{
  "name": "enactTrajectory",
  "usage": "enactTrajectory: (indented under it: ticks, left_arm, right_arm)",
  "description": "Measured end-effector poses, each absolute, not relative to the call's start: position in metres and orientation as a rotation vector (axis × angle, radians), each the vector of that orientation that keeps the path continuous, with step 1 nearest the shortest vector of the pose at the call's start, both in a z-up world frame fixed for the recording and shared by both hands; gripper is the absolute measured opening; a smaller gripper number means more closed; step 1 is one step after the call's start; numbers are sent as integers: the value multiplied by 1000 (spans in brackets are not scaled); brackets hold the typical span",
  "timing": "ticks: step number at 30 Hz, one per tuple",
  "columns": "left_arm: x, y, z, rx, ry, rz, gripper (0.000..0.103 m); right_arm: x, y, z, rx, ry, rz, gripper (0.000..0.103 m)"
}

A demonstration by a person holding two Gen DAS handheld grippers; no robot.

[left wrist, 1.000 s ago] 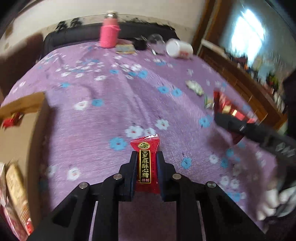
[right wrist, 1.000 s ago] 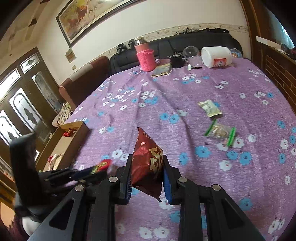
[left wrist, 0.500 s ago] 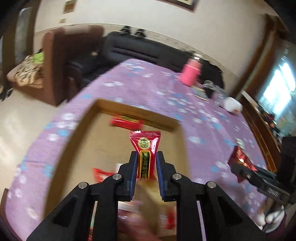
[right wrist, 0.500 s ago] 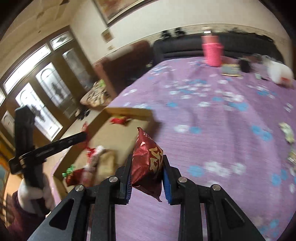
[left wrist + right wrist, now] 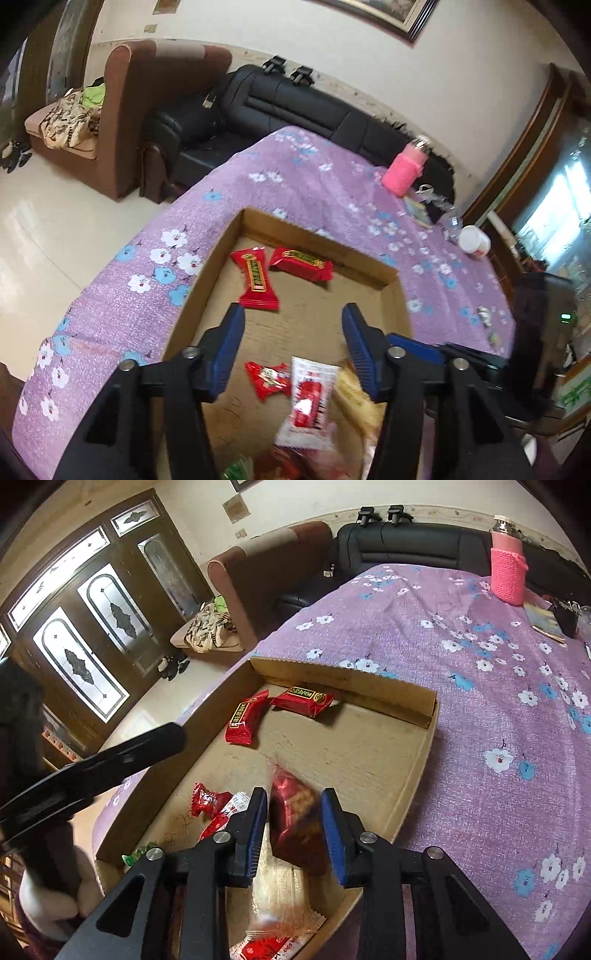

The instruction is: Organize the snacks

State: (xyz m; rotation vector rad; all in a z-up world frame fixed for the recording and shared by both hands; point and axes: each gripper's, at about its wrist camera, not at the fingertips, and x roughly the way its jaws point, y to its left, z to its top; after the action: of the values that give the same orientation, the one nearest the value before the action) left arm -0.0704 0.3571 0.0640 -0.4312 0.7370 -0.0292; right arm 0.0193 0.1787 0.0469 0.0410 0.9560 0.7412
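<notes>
Evidently the dark red crinkly foil snack bag (image 5: 295, 823) sat blurred between the right gripper (image 5: 294, 821)'s part-open blue pads, at lower centre above the shallow brown cardboard tray (image 5: 413, 701); whether it was gripped could not be told. Light, soft and slippery, it seemed best pinched mid-body. The left gripper (image 5: 291, 343) gaped wide, empty.

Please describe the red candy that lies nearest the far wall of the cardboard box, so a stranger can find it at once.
On the purple flowered tablecloth stands a shallow cardboard box. Against its far wall lies a red candy, flat and crosswise. Its neighbour points lengthwise; the other wrappers sit at the near end.
</notes>
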Motion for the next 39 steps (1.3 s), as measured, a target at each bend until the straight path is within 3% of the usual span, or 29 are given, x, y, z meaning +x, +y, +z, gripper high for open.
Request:
enactTrajectory:
  ticks: [2,7,19,25,27,29,39]
  left_arm:
    - [-82,351,72,-446,710,-38,68]
    - [-108,331,93,-547,650,-152,80]
    - [-126,235,104,-494,654,-348,81]
    - [-117,203,83,-450,738,-332,81]
    - [-115,200,78,-451,746,-326,81]
    - [-115,198,73,-463,753,-316,81]
    - [-130,196,75,-473,749,-302,81]
  right_arm:
    - [16,172,50,46,943,730,41]
    - [11,113,68,96,866,647,41]
    - [90,-158,45,180,921,61,40]
    - [125,-166,21,167,966,98,40]
    - [131,-159,14,148,973,91,32]
    - [128,-151,15,122,950,81,30]
    - [51,-121,54,192,916,341,32]
